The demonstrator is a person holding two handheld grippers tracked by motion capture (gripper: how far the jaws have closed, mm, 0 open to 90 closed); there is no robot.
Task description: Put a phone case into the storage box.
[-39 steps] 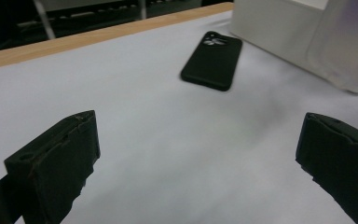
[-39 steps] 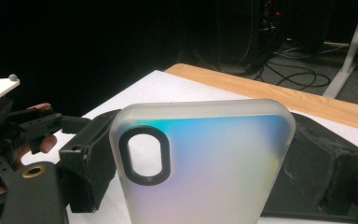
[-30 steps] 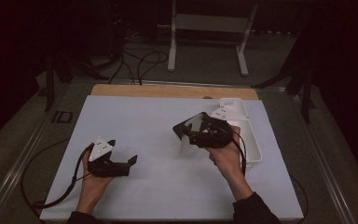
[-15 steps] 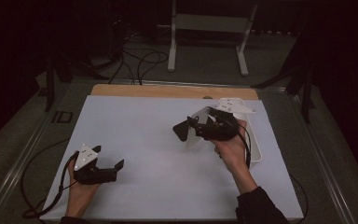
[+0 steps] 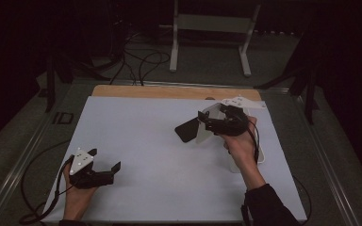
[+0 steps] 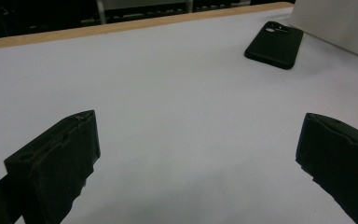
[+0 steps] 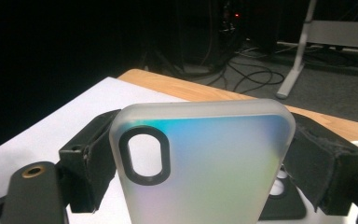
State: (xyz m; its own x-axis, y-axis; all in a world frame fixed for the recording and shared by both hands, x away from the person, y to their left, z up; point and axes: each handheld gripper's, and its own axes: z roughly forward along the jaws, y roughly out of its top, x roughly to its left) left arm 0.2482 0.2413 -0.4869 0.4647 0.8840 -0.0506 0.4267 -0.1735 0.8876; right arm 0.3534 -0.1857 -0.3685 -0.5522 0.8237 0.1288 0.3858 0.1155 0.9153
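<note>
The right gripper (image 7: 200,154) has its jaws clamped on the two long edges of a frosted, translucent phone case (image 7: 200,163), held upright off the table at about two o'clock from the table's middle, the camera cutout to the left in the right gripper view. The left gripper (image 5: 104,170), jaws spread wide and holding nothing, rests near seven o'clock. A black phone case (image 6: 274,45) lies flat at one o'clock in the left gripper view, so the step looks like carrying the lifted case; next it needs a controlled lowering (jaws kept level) before letting go.

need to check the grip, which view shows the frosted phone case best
The right gripper view: the frosted phone case stands clamped between both jaws, its camera cutout plain. The high view shows it small, held by the right gripper.
</note>
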